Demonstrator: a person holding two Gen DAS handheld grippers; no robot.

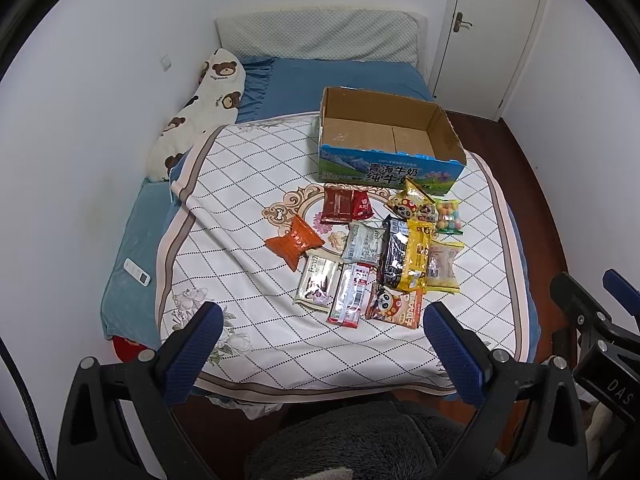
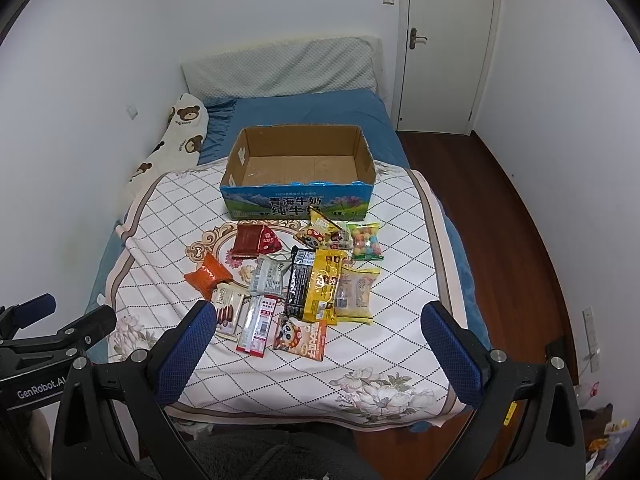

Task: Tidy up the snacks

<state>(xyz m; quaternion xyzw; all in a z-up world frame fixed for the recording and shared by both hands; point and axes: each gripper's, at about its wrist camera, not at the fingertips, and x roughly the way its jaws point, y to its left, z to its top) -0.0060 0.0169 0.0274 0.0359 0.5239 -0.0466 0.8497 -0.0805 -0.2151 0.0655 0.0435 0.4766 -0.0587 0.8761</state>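
Both grippers hover above the foot of the bed, each spread wide and holding nothing: the left gripper (image 1: 324, 344) and the right gripper (image 2: 318, 344) sit side by side, well short of the snacks.

The snacks lie in a loose cluster on the patterned quilt (image 1: 248, 352), just in front of the cardboard box (image 2: 298, 184), which stands open and looks empty. An orange packet (image 1: 295, 243) lies apart at the left edge of the cluster; a panda packet (image 2: 301, 338) and a red-and-white packet (image 2: 256, 330) lie nearest the grippers. A yellow packet (image 2: 324, 286) overlaps a black packet (image 2: 298, 280) and a pale packet (image 2: 358, 290).

Risks, as judged from this layout: the overlapping wrappers may come up together, or one may slide off, if the fingers close across an overlap. Flat foil on soft quilt gives little edge to grip, so a closing jaw may pinch fabric instead and drag neighbouring packets. A colourful candy bag (image 1: 448, 216) touches the box's front wall and may be awkward to reach.

Open room lies to the left of the cluster and between it and the quilt's near edge. The box's front wall is low, with clear space above it. On the right, the bed edge and the floor (image 2: 508, 240) lie near; a dropped packet there could fall off.
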